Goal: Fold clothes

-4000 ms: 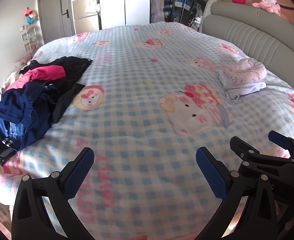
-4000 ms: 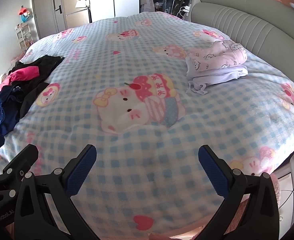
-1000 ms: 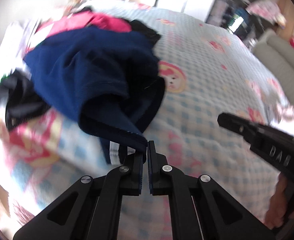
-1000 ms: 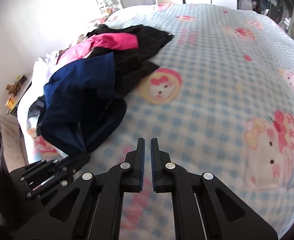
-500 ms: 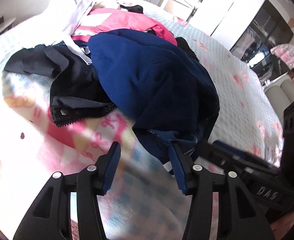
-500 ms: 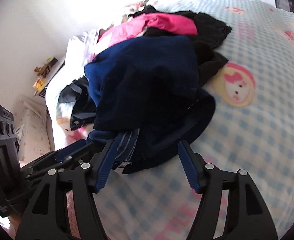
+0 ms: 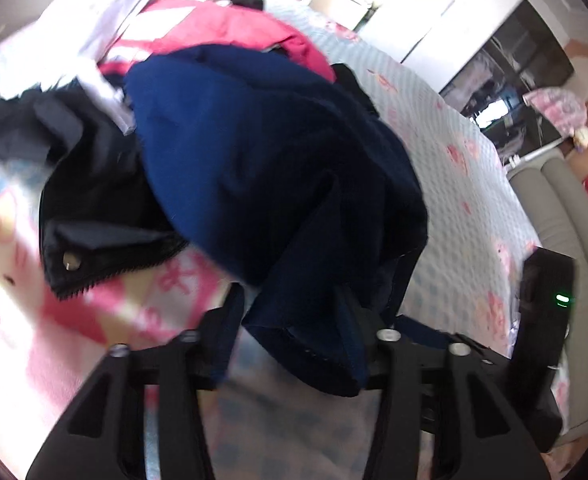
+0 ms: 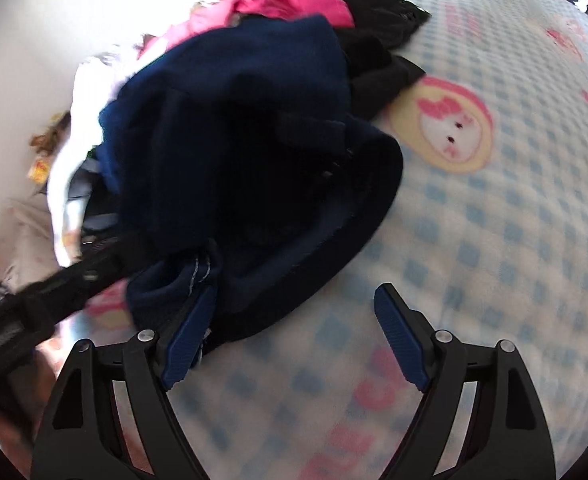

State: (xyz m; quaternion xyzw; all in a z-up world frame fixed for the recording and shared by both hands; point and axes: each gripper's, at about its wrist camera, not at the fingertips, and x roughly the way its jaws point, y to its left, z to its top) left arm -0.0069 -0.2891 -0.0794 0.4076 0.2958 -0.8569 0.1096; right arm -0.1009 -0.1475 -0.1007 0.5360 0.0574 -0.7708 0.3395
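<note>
Since half a second ago both grippers have pushed in closer on the navy garment [image 7: 278,152], and its hem now hangs right down between the left gripper [image 7: 294,320] fingers, which are partly open around the fabric but not pinched on it as far as I can see. The right gripper [image 8: 294,340] is spread wide, its left pad touching the navy hem, holding nothing. Progress-wise: the navy piece sits crumpled on top of a heap at the bed's [image 8: 493,240] edge, so it isn't folded, and the rest of the heap isn't either. The navy stuff looks thick and fleecy, with a stitched hem and pale topstitching. Just behind it is a pink garment [image 7: 230,36], smoother looking. Beside it on the left lies a black garment [image 7: 90,216] with a snap and a toothed zipper edge. Under it all is a fuzzy blue-check blanket with cartoon cats.
</note>
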